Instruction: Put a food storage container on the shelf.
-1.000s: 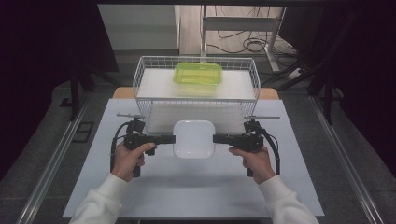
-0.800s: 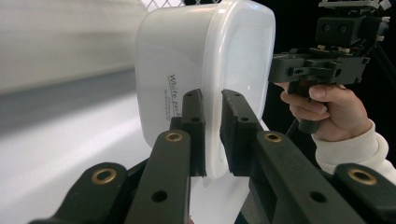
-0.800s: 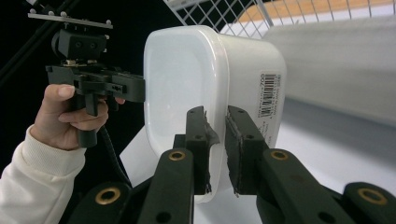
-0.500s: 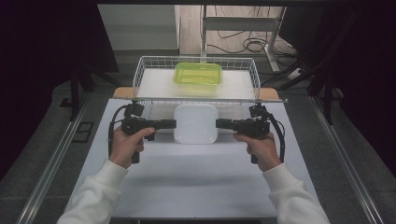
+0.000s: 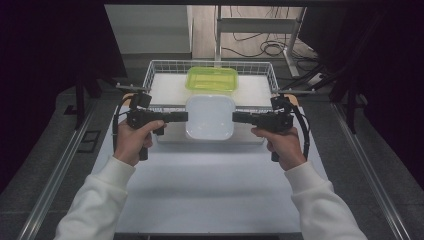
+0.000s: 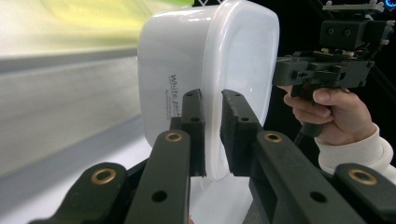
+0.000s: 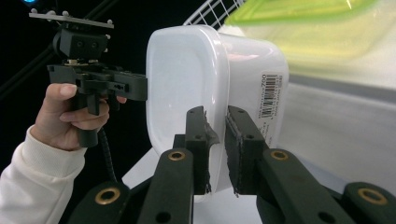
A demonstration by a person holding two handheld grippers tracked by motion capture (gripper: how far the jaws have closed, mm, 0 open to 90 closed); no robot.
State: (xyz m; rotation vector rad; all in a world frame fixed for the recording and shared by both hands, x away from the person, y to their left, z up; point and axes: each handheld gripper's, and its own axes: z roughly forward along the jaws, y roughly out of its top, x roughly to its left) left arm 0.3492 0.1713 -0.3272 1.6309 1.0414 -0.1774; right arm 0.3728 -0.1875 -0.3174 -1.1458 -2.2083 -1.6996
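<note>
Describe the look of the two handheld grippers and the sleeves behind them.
Both the left gripper and right gripper are black pistol-grip tools with flat, hole-pierced jaws hinged on brass-coloured rivets. A black cable loops from each. The person's sleeves are white, with ribbed cuffs.

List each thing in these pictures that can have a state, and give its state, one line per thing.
White container: lid on, held up between both grippers.
Green container: lid on, resting in the basket.
Wire basket: upright, open top.
Left gripper: jaws shut on the container's rim.
Right gripper: jaws shut on the opposite rim.
</note>
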